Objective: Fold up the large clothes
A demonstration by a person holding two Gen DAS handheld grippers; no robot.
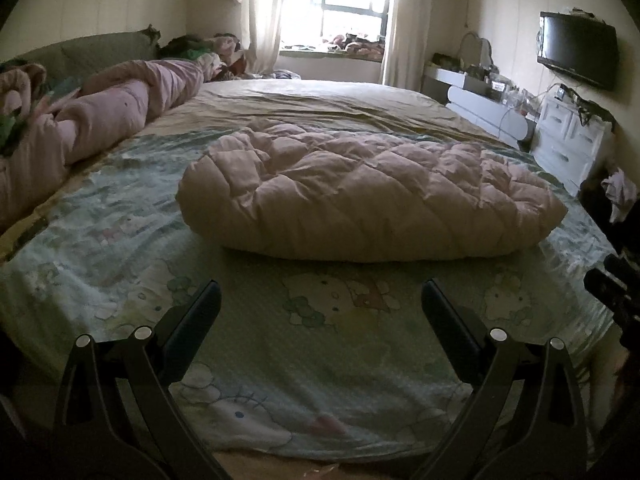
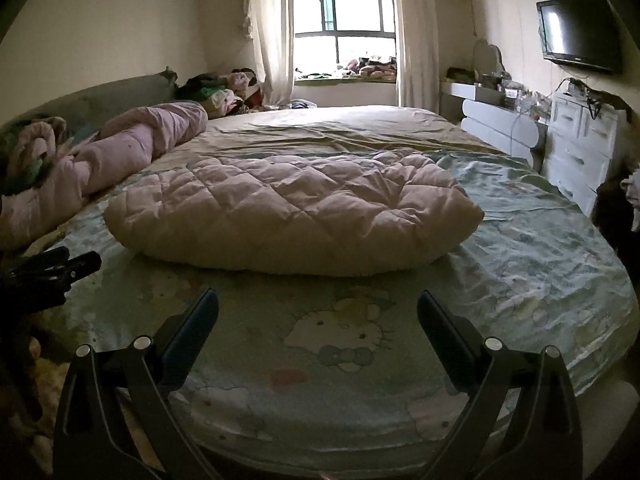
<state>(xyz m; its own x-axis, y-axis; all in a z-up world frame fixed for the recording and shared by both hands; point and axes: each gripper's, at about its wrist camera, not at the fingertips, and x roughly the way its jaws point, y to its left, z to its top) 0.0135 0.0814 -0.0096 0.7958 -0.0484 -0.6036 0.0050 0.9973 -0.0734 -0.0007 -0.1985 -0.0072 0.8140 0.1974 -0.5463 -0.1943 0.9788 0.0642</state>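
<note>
A puffy pale-pink quilted garment lies folded into a thick oblong bundle on the bed, also in the right wrist view. My left gripper is open and empty, hovering over the cartoon-print sheet short of the bundle's near edge. My right gripper is open and empty too, just short of the bundle. The right gripper shows at the far right of the left wrist view; the left gripper shows at the left edge of the right wrist view.
A rolled pink duvet lies along the bed's left side, with a clothes pile by the headboard. White drawers, a desk and a wall TV stand at the right. A window is at the back.
</note>
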